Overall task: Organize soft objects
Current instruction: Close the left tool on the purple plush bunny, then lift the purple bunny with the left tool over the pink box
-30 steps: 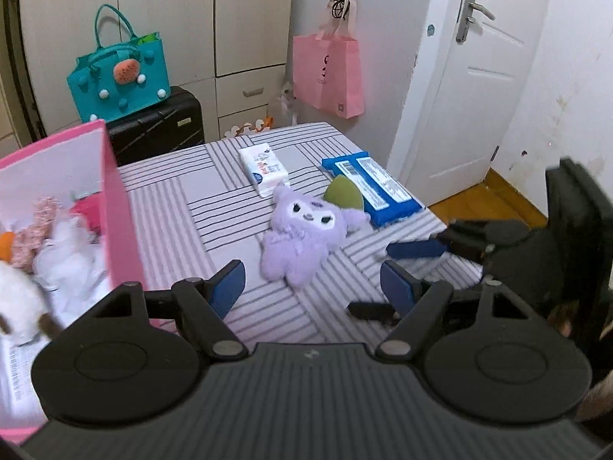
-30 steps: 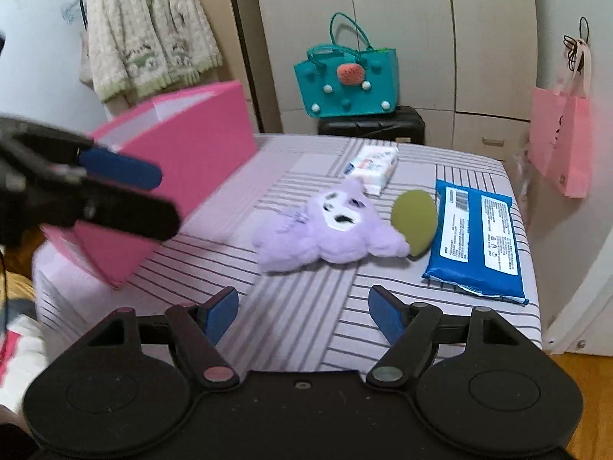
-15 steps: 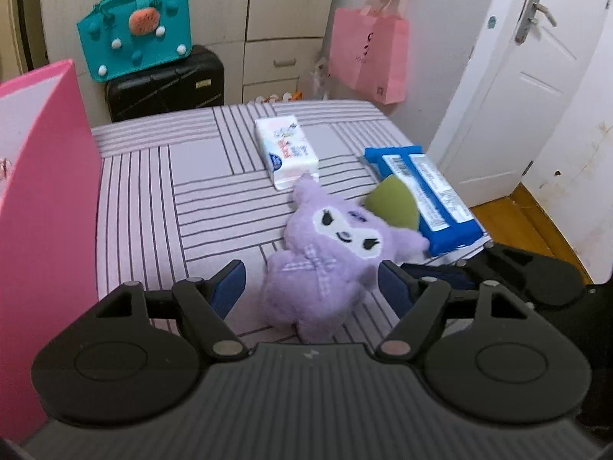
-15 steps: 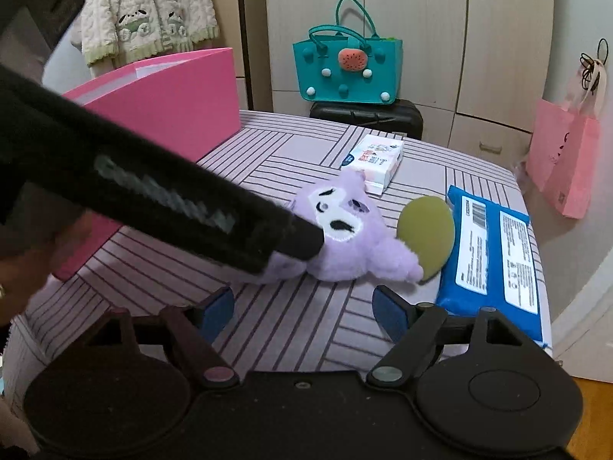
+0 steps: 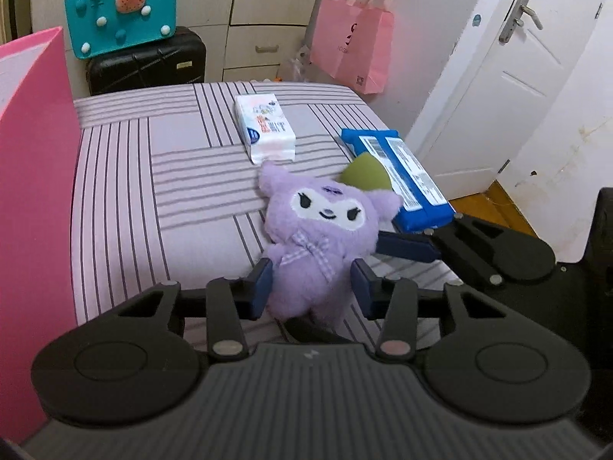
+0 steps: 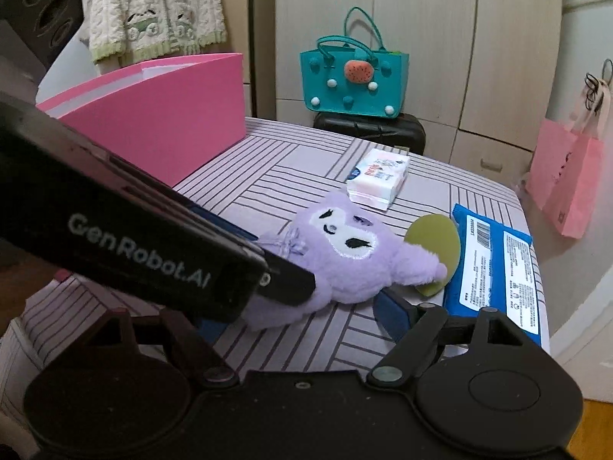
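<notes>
A purple plush toy [image 5: 320,230] lies on the striped table [image 5: 153,191]. My left gripper [image 5: 311,283] is open, with its blue pads on either side of the toy's lower body, close to it. In the right wrist view the toy [image 6: 345,253] lies ahead and the left gripper's black body [image 6: 134,245] crosses in front of it. My right gripper [image 6: 299,316] is open, low over the table beside the toy; its left finger is hidden. A green soft pad [image 5: 366,174] lies behind the toy's head.
A tall pink box [image 5: 30,191] stands at the table's left. A white tissue pack [image 5: 264,132] and a blue wipes pack [image 5: 398,176] lie on the far and right parts. A teal bag [image 5: 122,11], a black suitcase and a pink paper bag [image 5: 350,44] stand beyond.
My left gripper has moved away from the pink box and forward to the purple toy, so its fingers now straddle it. The right gripper has moved closer to the toy.
</notes>
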